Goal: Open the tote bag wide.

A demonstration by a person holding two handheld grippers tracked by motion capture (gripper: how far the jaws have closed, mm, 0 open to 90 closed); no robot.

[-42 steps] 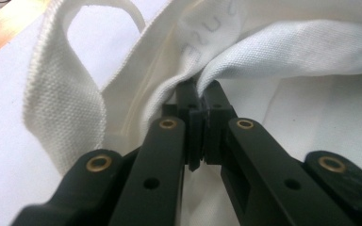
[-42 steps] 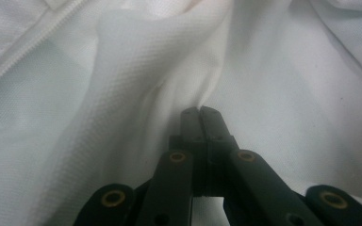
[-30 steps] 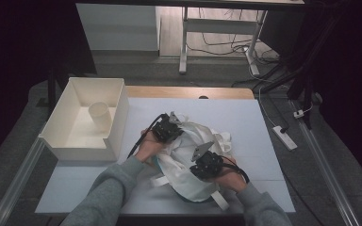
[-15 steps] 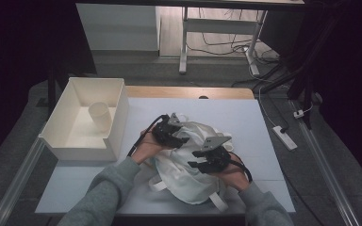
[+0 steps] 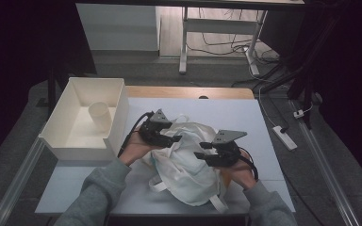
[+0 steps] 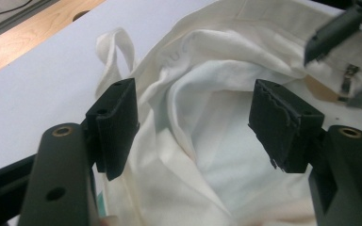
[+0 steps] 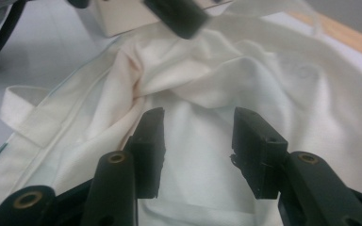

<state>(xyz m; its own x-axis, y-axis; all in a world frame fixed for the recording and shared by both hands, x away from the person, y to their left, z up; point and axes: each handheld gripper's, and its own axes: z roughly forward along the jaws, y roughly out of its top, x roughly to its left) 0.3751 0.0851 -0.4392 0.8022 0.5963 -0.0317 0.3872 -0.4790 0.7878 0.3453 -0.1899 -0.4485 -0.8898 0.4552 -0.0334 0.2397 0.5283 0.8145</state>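
Observation:
A crumpled white cloth bag (image 5: 184,169) lies in the middle of the white table (image 5: 226,113). My left gripper (image 5: 175,138) hovers over its upper left part, the right gripper (image 5: 200,150) over its right side, and the two point toward each other. In the left gripper view the left gripper (image 6: 195,94) stands open above the bag's folds (image 6: 207,141), pinching nothing. In the right gripper view the right gripper (image 7: 200,115) is open too, with cloth (image 7: 273,70) lying under it. Both pairs of jaws have just been opening, with no cloth caught between the pads.
A white box (image 5: 59,136) holding a pale cup (image 5: 100,116) stands at the table's left. A wooden strip (image 5: 188,92) runs along the far edge. The bag's straps (image 5: 217,203) trail toward the near edge. A power strip (image 5: 284,137) lies on the floor to the right.
Both grippers have let go of the bag and lifted off it, jaws now apart. The right gripper has moved up and slightly right.

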